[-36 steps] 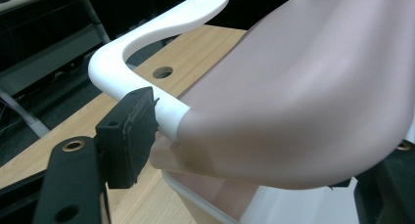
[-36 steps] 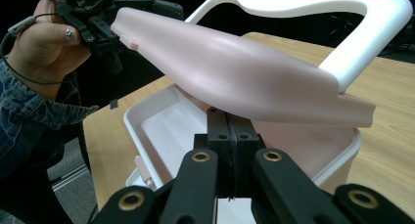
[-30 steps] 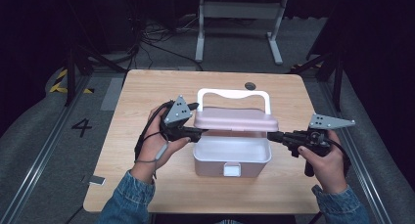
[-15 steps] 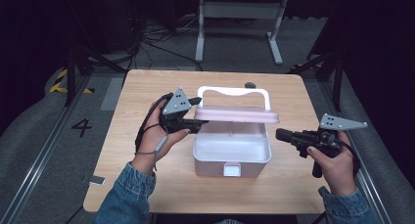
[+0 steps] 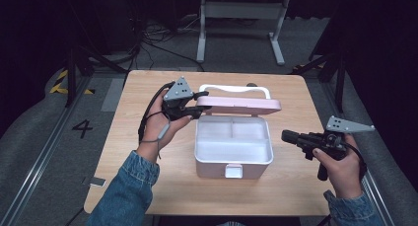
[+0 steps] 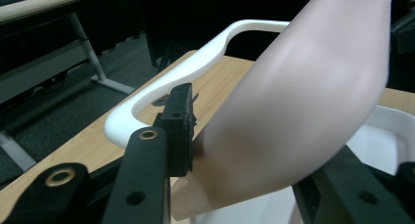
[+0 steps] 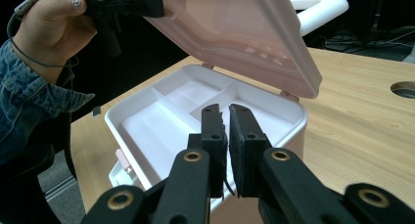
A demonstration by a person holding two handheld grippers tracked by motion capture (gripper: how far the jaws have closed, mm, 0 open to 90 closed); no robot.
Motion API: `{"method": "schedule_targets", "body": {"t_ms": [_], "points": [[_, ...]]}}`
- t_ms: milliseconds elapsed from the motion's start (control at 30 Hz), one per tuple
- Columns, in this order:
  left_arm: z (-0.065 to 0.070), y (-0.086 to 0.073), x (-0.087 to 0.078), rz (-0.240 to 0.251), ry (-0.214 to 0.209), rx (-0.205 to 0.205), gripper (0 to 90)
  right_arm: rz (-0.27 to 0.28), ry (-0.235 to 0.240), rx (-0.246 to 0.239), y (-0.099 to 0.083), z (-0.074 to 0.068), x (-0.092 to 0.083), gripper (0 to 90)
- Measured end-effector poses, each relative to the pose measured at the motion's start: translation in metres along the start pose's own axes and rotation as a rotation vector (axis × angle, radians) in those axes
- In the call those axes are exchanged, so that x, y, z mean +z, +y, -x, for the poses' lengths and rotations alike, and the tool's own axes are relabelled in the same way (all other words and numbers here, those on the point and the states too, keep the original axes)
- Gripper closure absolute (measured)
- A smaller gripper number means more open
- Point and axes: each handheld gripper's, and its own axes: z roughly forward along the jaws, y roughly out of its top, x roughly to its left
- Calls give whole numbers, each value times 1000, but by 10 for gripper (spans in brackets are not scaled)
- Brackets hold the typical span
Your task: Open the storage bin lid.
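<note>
Left gripper (image 5: 203, 103) clamped on raised pink lid (image 5: 239, 105), right gripper (image 5: 287, 136) nearly closed, empty

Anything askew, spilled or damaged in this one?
Nothing stands out. The white box sits square on the table, compartments empty, pink lid raised by the left gripper. The right gripper is beside it, touching nothing.

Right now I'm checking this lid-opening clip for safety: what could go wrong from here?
The left gripper pinches just the corner of the pink lid; if it slips, the half-raised lid could slam onto the white box. Nothing steadies the box: the right gripper, jaws nearly together, hovers beside it, so more lifting might drag or tip it on the table.
</note>
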Motion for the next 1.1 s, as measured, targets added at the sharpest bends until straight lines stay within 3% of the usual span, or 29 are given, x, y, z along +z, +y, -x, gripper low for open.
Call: {"method": "schedule_targets", "body": {"t_ms": [300, 467, 667, 1100], "points": [[-13, 6, 7, -6, 1, -38, 666, -8, -16, 5, -2, 4, 1, 844], [-17, 7, 13, 8, 55, -32, 667, -17, -26, 6, -4, 7, 4, 841], [-26, 8, 19, 7, 74, -55, 664, -17, -24, 13, -4, 9, 4, 840], [-45, 10, 32, -23, 61, -133, 661, -22, -29, 15, -5, 11, 5, 823]]}}
